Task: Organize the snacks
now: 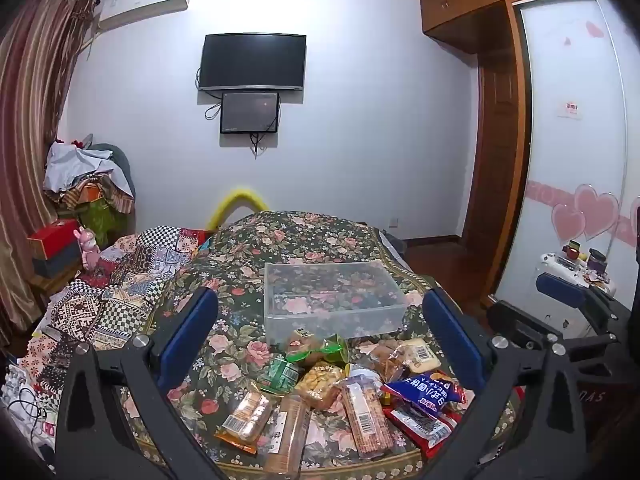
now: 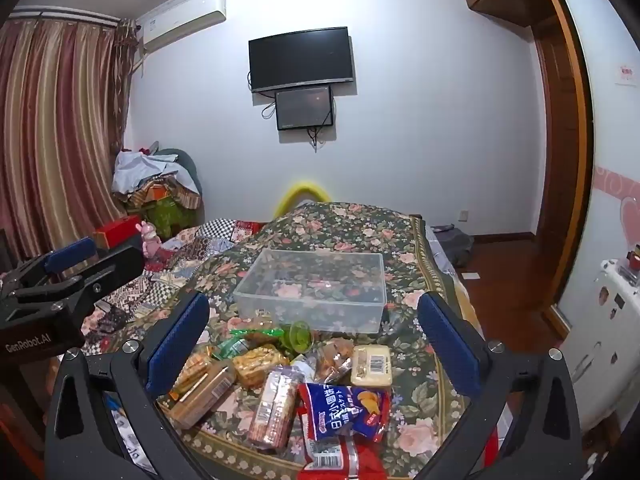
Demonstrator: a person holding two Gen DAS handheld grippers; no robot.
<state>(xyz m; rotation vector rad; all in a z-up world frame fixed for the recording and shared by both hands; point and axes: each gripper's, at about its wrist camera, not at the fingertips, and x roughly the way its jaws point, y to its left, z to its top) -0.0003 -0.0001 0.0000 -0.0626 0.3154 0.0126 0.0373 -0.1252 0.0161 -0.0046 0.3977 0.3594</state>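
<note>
Both the left gripper [image 1: 320, 336] and right gripper [image 2: 316, 334] gape wide, empty. Snack packets [image 2: 280, 376] heaped just before the clear bin [image 2: 316, 292] look light, crinkly, probably slippery; pinch mid-body.

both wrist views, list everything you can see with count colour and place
snack packets: a dozen or so, mixed colours, piled on the near bedspread
blue packet: one, blue, front of pile
plastic bin: one, clear, empty, behind the pile
bedspread: one, dark green floral, over the bed
screens: two, black, on the wall
air conditioner: one, white, upper left wall
curtains: striped red-brown, left
wardrobe: one, brown wood, right
left hand-held gripper: open, above the pile
right hand-held gripper: open, above the pile
</note>
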